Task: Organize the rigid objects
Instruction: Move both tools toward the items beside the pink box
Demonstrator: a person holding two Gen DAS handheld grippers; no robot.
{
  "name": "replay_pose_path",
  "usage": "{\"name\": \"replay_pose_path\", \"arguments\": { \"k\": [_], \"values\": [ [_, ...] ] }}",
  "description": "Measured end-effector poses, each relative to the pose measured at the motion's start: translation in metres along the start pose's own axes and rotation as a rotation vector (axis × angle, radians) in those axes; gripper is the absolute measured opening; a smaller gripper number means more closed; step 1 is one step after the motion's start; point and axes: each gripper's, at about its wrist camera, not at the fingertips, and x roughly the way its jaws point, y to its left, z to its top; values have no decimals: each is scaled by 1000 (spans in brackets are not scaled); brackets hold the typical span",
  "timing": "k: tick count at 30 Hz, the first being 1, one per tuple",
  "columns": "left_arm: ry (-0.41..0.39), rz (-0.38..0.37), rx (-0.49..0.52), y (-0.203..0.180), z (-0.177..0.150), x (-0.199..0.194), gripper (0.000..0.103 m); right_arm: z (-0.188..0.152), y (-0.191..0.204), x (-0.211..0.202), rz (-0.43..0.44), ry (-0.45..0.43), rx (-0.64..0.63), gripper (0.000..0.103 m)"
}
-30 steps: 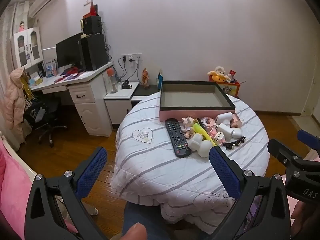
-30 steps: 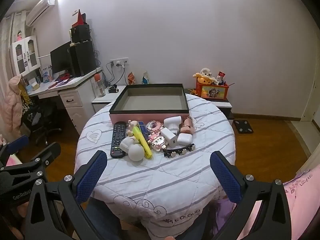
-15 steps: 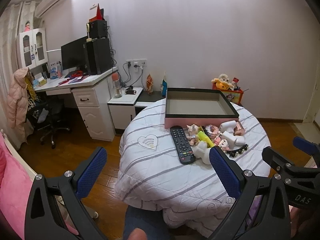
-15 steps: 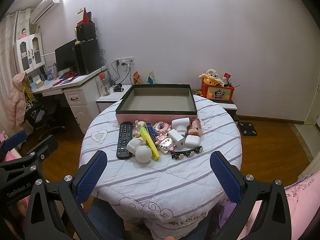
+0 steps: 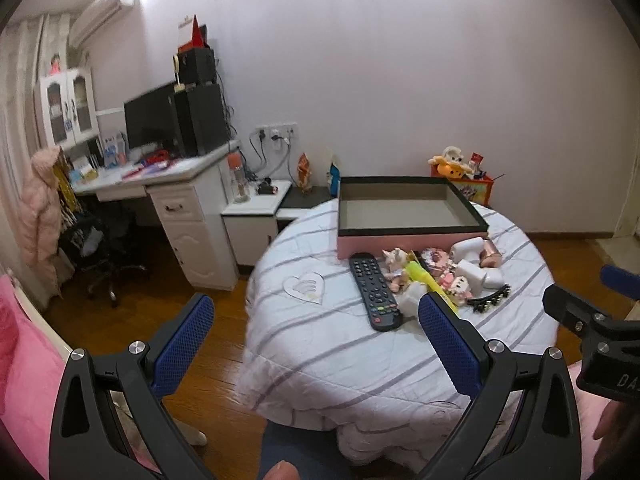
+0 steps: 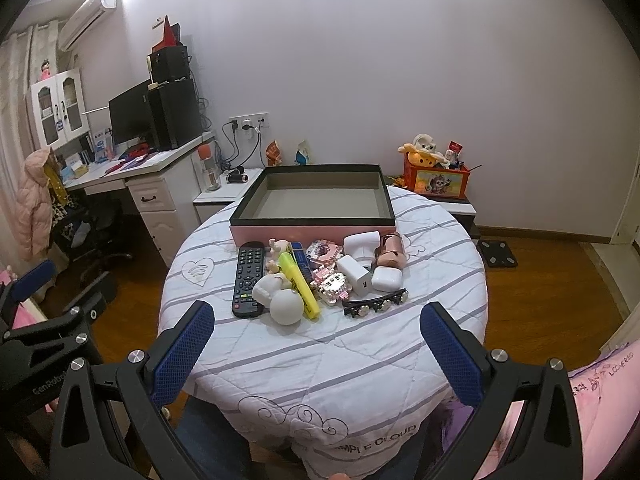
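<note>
Right wrist view: the round counter (image 6: 360, 360) carries an empty pink box (image 6: 312, 234) at its far side, with a black remote (image 6: 248, 278), yellow highlighter (image 6: 298, 284) and white charger (image 6: 354, 274) clustered just before it. Both the left gripper (image 5: 312, 328) and right gripper (image 6: 316, 332) hover short of the pile, fingers released.

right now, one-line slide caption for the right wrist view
Open right tongs face cluttered round quilted table, empty pink box behind.

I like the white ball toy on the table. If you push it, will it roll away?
Probably a little. The white ball looks round and smooth, so a push could start it rolling. It seems joined to a white body and lies against the yellow marker, which would likely stop it. It looks hard, perhaps slippery.
</note>
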Motion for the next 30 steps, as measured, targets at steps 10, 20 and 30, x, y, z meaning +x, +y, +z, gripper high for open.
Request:
{"name": "replay_pose_path", "arguments": {
  "k": [10, 20, 30],
  "values": [
    [36, -27, 10, -7, -8, 4, 103, -3, -1, 6, 5, 15, 3, 103],
    [37, -15, 0, -6, 4, 25, 103, 7, 0, 25, -17, 54, -36, 103],
    [100, -58, -12, -16, 16, 63, 103, 24, -27, 49, -10, 104, -11, 103]
  ]
}}
